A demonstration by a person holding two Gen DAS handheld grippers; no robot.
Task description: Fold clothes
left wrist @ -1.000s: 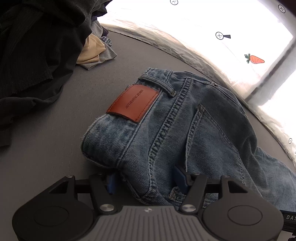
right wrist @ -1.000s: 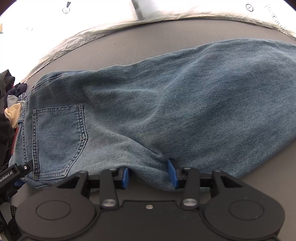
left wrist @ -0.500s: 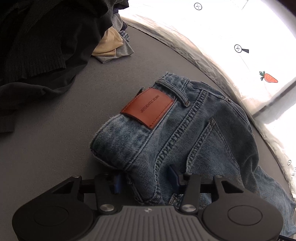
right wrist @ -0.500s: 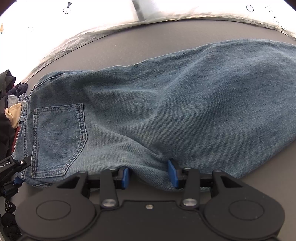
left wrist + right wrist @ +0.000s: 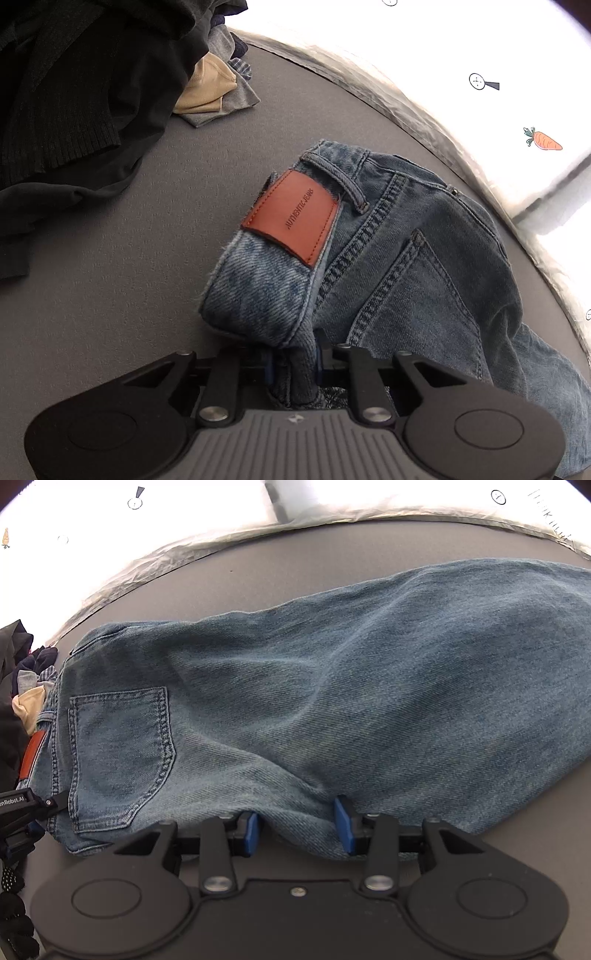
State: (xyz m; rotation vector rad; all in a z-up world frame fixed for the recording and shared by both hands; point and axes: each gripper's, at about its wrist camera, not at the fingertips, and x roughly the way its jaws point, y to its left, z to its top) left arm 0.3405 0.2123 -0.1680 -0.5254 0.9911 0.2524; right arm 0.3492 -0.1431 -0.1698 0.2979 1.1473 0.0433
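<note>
Blue jeans (image 5: 332, 686) lying long and flat on the grey table (image 5: 110, 258), back side up, with the waist end near the pile of dark clothes (image 5: 74, 85)

Left gripper (image 5: 295, 363) squeezed tight on a bunch of denim at the waist corner, just under the brown patch (image 5: 291, 218), with that corner bunched and raised off the table

Right gripper (image 5: 297, 827) pushed up against the near edge of the leg, jaws wide apart with denim sitting between the blue pads (image 5: 252, 832) but not pinched

Could go wrong a few ways from here:

- Only a small bunch held on the left, so maybe slipping out, since jeans look thick and heavy
- Nothing held on the right, so lifting now would drag just one end and twist the whole thing
- Closing the right jaws on only the top layer would leave the bottom layer behind and make a messy fold
- Swinging the waist toward the dark pile could catch on it
</note>
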